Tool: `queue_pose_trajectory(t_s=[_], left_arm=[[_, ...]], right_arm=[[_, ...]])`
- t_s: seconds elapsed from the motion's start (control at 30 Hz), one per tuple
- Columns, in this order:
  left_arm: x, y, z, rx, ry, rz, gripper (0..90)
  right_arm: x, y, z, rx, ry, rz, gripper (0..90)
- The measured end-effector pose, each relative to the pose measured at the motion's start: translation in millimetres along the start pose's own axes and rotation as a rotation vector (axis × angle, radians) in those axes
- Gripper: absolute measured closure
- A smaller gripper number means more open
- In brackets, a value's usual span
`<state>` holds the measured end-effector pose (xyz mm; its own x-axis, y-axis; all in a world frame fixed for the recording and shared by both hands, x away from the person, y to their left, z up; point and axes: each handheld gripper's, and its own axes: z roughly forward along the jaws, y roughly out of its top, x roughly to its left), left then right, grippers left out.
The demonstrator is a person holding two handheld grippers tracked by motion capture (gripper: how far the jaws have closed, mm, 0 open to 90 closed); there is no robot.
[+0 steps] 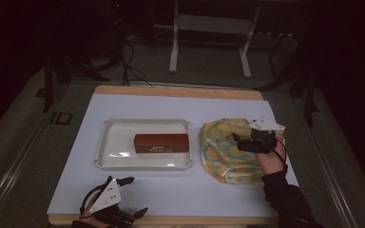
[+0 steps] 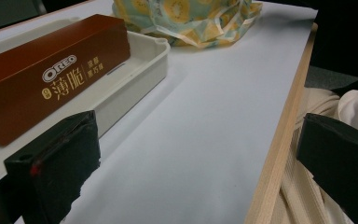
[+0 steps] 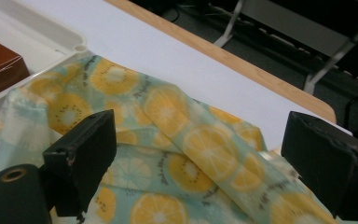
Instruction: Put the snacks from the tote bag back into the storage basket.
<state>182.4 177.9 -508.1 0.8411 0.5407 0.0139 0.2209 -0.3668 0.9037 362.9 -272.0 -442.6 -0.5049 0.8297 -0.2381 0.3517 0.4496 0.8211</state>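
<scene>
The left claw (image 2: 205, 172) stands wide open, its two black padded jaws rising from the bottom corners with nothing between them but bare surface. It sits low over the pale blue-white worktop (image 2: 205, 121), whose light wooden edge strip (image 2: 279, 140) runs up the right side. Beyond that edge lies cream ribbed fabric (image 2: 307, 200). At upper left a white plastic tray (image 2: 140, 74) rests on the worktop, and a long reddish-brown cardboard Oreo box (image 2: 51, 70) lies flat inside it. At the top, past the tray's far corner, sits a crumpled light-green cloth bag printed with yellow citrus slices (image 2: 191, 18).
</scene>
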Motion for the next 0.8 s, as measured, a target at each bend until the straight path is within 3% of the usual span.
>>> queue_pose_trajectory(t_s=[0.33, 0.8], left_arm=[[0.0, 0.3, 0.4, 0.0, -0.001, 0.001, 0.0], [-0.2, 0.6, 0.3, -0.003, -0.002, 0.002, 0.0]], right_arm=[[-3.6, -22.0, -21.6, -0.074, -0.055, 0.051, 10.5], [0.4, -55.5, -44.3, -0.102, -0.071, 0.105, 10.5]])
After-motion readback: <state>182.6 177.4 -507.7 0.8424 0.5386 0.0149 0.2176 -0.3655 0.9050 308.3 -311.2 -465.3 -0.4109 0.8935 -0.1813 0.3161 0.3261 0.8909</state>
